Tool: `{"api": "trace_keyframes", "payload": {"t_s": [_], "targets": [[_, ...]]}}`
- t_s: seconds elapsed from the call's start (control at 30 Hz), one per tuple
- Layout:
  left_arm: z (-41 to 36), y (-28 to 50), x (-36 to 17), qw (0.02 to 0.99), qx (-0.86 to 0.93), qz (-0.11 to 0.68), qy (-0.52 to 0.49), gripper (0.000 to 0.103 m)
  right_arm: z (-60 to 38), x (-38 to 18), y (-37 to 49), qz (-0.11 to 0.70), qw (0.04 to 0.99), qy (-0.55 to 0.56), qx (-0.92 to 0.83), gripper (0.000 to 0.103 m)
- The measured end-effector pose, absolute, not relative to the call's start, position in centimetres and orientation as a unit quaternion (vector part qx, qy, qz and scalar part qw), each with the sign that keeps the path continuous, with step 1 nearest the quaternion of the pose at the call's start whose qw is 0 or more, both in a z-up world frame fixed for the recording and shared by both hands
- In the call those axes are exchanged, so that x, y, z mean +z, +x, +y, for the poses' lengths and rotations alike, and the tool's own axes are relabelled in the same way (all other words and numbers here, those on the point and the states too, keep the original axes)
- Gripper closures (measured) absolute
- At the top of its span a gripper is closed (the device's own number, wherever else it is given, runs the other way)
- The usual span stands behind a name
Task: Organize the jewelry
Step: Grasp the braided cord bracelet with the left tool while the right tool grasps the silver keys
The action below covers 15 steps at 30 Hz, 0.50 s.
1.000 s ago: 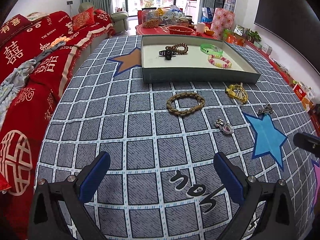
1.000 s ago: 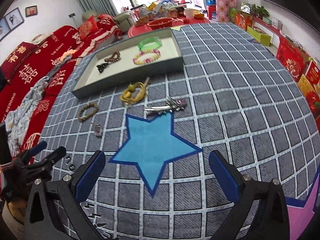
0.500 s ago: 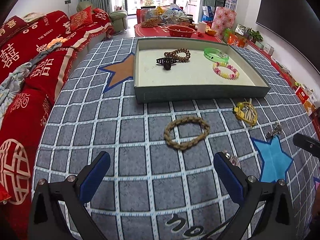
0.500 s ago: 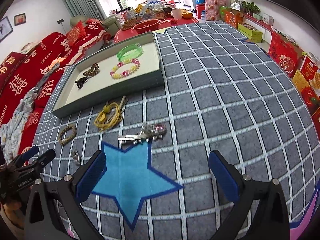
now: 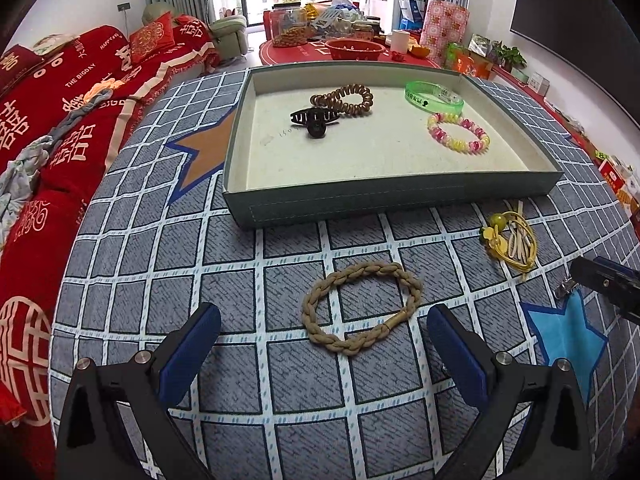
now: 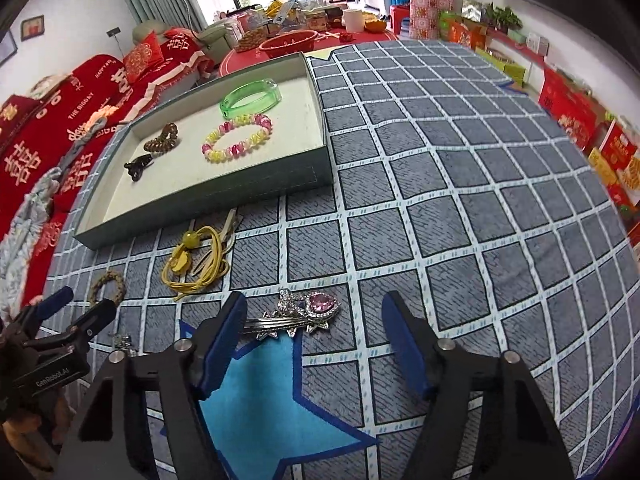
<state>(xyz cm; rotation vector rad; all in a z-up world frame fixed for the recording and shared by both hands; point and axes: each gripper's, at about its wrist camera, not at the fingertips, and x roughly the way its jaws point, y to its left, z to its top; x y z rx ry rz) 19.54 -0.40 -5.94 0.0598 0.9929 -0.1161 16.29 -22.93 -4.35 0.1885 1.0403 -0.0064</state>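
Note:
A grey-green tray [image 5: 400, 196] [image 6: 208, 200] holds a black claw clip [image 5: 316, 120], a brown coil tie [image 5: 344, 98], a green bangle [image 5: 434, 96] and a pink-yellow bead bracelet [image 5: 458, 134]. A braided tan hair tie [image 5: 360, 306] lies on the checked cloth just ahead of my open left gripper [image 5: 324, 344]. My open right gripper [image 6: 316, 332] hovers over a silver hair clip with a pink heart [image 6: 300, 314], which lies between its fingers. A yellow cord bracelet [image 6: 196, 260] [image 5: 510, 240] lies near the tray.
A small silver charm [image 6: 122, 340] lies by the left gripper, which shows in the right wrist view [image 6: 60, 332]. A red sofa [image 5: 48, 128] runs along the left. A cluttered red table [image 5: 340, 44] stands behind the tray.
Both grippers have moved forward toward the tray. The left one closed in on the braided hair tie, the right one on the silver hair clip. The right gripper's fingers have narrowed somewhat.

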Motion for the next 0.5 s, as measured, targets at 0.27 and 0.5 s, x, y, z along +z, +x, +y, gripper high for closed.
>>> {"api": "trace_keyframes", "payload": {"t_s": [0.27,0.5], "targets": [[-0.7,19.6,-6.2,0.877,-0.066,0.475,0.029,0.001,-22.1,-4.4,16.1,0.494,0.867,0.062,-0.013,0.067],[-1.5,19.3,-5.6,0.881,-0.084,0.464,0.035,0.029,-22.9,-4.3,15.8,0.488,0.868,0.094,-0.003,0.068]]}}
